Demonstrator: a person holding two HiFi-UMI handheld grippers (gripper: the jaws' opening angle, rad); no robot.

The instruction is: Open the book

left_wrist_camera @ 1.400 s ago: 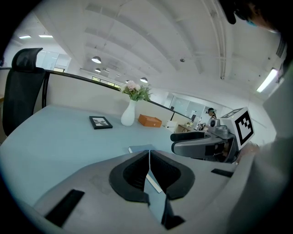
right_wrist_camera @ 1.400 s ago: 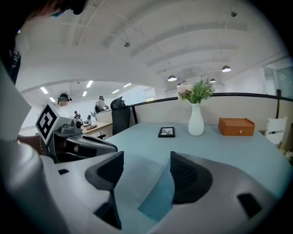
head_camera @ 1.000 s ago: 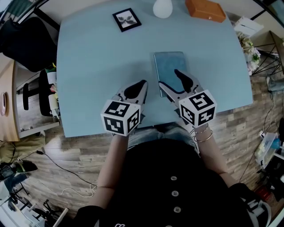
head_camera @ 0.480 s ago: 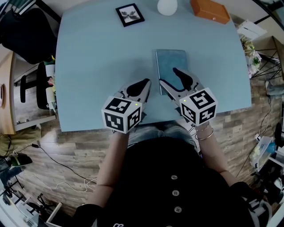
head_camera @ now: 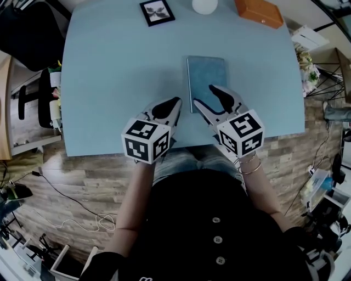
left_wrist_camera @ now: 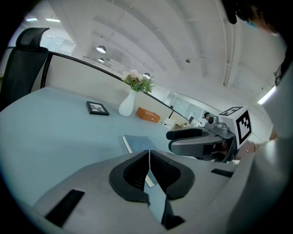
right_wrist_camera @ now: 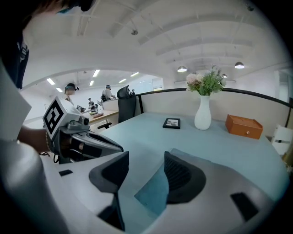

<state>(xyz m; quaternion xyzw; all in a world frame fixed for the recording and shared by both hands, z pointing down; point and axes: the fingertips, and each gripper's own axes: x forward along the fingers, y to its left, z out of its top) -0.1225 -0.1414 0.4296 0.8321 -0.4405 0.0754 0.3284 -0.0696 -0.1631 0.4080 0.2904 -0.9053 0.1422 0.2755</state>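
Note:
A closed blue-grey book (head_camera: 207, 77) lies flat on the light blue table (head_camera: 109, 71), a little right of centre. My right gripper (head_camera: 209, 96) is open, and its jaws straddle the book's near left corner just above the cover. In the right gripper view the book (right_wrist_camera: 153, 194) shows between the spread jaws of the right gripper (right_wrist_camera: 146, 161). My left gripper (head_camera: 171, 105) hovers over bare table just left of the book, its jaws shut on nothing. The left gripper view shows the left gripper (left_wrist_camera: 149, 154) shut, the book (left_wrist_camera: 137, 142) ahead and the right gripper (left_wrist_camera: 190, 140) beside it.
At the table's far edge stand a black picture frame (head_camera: 157, 12), a white vase (head_camera: 204, 5) with flowers and an orange box (head_camera: 259, 12). A black chair (head_camera: 27, 33) sits off the table's left side. The table's near edge runs just under both grippers.
The head view has shifted a little. Both grippers stay in nearly the same place beside and over the book; the left has edged slightly nearer the book's left edge.

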